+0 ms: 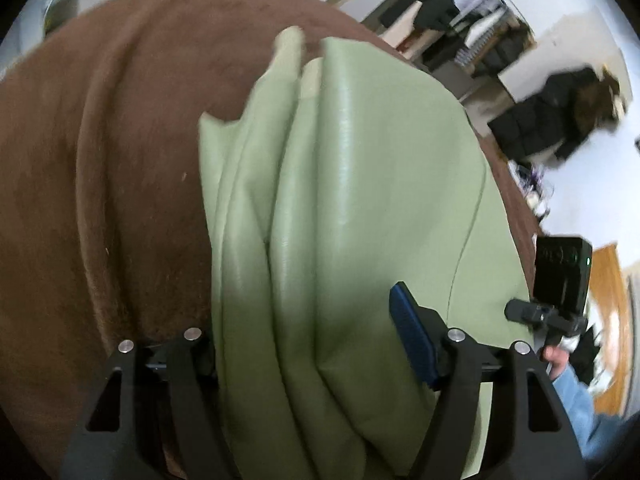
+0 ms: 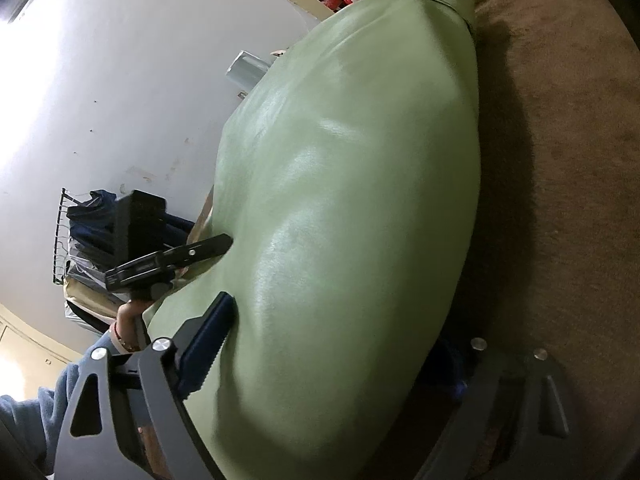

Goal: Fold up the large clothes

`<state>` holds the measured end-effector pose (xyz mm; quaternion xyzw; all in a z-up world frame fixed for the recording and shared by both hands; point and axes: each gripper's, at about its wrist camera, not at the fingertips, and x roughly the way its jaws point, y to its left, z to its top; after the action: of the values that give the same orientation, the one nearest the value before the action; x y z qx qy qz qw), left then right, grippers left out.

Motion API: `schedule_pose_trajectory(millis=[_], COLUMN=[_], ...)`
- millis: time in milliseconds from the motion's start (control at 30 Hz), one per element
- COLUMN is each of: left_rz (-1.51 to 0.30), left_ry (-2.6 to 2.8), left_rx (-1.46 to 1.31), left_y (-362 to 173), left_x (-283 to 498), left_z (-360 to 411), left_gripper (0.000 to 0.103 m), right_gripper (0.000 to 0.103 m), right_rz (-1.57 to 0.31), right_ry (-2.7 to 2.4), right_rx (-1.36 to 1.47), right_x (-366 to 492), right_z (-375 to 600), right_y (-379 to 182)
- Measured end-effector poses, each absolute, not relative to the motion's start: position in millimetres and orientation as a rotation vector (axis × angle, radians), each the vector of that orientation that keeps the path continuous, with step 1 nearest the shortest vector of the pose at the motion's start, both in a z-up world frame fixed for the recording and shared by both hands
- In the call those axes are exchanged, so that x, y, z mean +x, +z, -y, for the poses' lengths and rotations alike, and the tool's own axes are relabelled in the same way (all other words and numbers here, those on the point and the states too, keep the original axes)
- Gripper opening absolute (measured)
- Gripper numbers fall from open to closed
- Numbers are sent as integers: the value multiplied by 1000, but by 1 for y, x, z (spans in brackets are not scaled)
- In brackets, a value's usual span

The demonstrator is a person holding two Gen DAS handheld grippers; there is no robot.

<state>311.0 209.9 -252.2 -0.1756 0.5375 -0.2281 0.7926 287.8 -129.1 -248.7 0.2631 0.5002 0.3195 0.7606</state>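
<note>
The pale green leather-like garment (image 1: 352, 184) lay bunched in folds on the brown plush bed cover (image 1: 100, 160). Left gripper (image 1: 312, 344): fingers spread partway, straddling the folds. Right gripper (image 2: 340, 352): fingers wide, straddling the garment; whether either gripped it could not be told

A pale green, leather-like garment (image 1: 360, 200) lies bunched in long lengthwise folds on brown fabric (image 1: 100, 160).
</note>
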Motion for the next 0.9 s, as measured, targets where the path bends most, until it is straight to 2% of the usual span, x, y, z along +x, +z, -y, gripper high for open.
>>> schedule_pose_trajectory(millis=[67,133,200,400,567,900], left_rz=[-1131,-1122,-1104,-1040,-999,-961], left_ry=[-482,-465,-461,-438,-424,-419], left_rx=[-387,-376,-369,-345,-305,-284], left_y=[-255,-254,-250,-234,-218,-187], left_x=[309,307,303,295,287,280], left_z=[-209,-210,-209,-208,-205,-195], left_gripper=[67,59,42,21,16,15], right_gripper=[79,73,66,53,43,37], right_rz=[-1086,-1086,-1084,-1065,-1049,-1024], right_ry=[681,667,649,610,605,600], right_rx=[563,557,547,472,459,418], right_x=[287,286,286,284,286,289], right_z=[128,127,126,116,111,108], right_y=[-248,-247,-244,-232,-223,-201])
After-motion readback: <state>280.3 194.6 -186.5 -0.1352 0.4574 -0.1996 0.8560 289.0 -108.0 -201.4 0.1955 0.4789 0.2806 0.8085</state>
